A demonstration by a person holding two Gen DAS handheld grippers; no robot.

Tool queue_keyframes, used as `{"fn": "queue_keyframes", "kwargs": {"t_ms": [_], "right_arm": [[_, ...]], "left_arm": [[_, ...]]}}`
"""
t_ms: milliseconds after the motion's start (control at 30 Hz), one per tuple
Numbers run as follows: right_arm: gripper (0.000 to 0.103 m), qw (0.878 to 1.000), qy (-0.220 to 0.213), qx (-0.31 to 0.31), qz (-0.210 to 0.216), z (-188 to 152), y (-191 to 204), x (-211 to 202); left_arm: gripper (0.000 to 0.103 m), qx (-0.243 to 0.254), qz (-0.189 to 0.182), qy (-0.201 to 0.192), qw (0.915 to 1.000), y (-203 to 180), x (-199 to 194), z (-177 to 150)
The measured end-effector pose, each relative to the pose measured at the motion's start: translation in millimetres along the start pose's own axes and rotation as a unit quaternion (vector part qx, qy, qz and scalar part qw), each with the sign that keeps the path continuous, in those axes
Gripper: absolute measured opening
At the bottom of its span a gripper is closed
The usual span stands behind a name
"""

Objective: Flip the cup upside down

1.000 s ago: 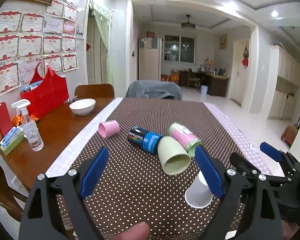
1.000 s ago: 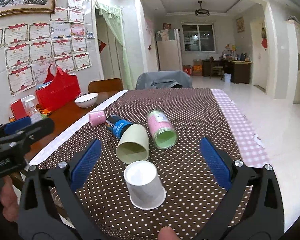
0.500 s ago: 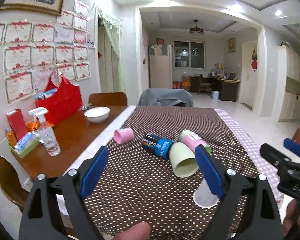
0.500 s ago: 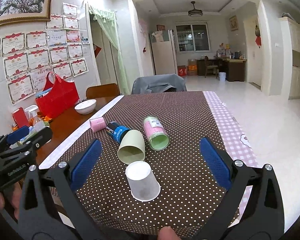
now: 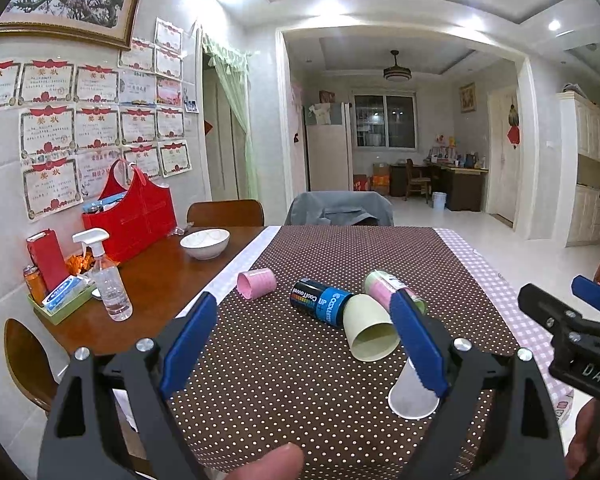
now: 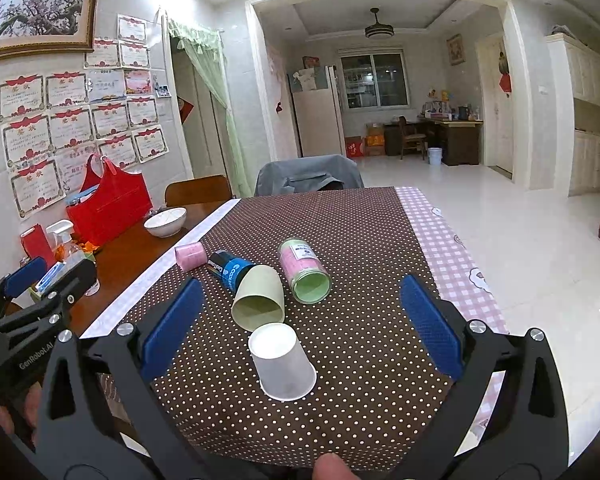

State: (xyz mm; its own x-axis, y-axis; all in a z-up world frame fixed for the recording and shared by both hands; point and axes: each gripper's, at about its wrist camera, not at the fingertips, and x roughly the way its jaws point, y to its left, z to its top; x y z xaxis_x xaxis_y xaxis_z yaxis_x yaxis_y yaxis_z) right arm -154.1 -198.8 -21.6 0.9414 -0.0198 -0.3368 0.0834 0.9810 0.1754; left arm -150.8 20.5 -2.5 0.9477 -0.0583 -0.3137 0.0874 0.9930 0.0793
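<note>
White paper cup [image 6: 283, 362] sits mouth-down on the dotted brown tablecloth [image 6: 360, 240], closed base up, so as far as I can judge the flip is basically done. Just behind the cup lies a pale green cup [image 6: 258, 298] on its side, mouth facing the cup and nearly touching it. Behind that one is a blue-and-black can [image 6: 229, 268], and behind the cup to the right a pink jar with a green end [image 6: 305, 270], both tipped over. Farther behind the cup on the left is a small pink cup [image 6: 190, 255].

The right gripper [image 6: 298, 330] hangs over the cup with its jaws spread wide, nothing held. The left gripper [image 5: 302, 346] is also wide open and empty, off to the cup's left.

Main risk as I see it: the cup looks light, and a blue pad [image 6: 428, 326] clipping it on the way out could knock it over or shove it into the green cup. The cup also stands near the cloth's front edge, so a nudge that way might send it off.
</note>
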Motion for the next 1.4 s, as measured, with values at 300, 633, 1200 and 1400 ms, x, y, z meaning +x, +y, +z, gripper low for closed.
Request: {"fn": "queue_keyframes", "kwargs": {"t_ms": [300, 633, 1200, 1400], "right_arm": [[0.097, 1.0, 0.002, 0.0, 0.003, -1.4, 2.4, -0.2], [0.097, 1.0, 0.006, 0.003, 0.004, -1.3, 2.3, 1.5], [0.097, 1.0, 0.002, 0.004, 0.001, -2.3, 0.8, -0.3], [0.097, 1.0, -0.001, 0.004, 0.001, -2.5, -0.5, -2.0]], "left_arm": [[0.087, 0.008, -0.002, -0.004, 1.0, -4.0, -4.7, -0.1], [0.087, 0.003, -0.011, 0.006, 0.9999, -4.0, -3.7, -1.0], [0.087, 0.002, -0.017, 0.004, 0.9998, -4.7, -2.9, -3.1], [0.087, 0.004, -0.018, 0.01, 0.9998, -5.8, -1.0, -4.6]]}}
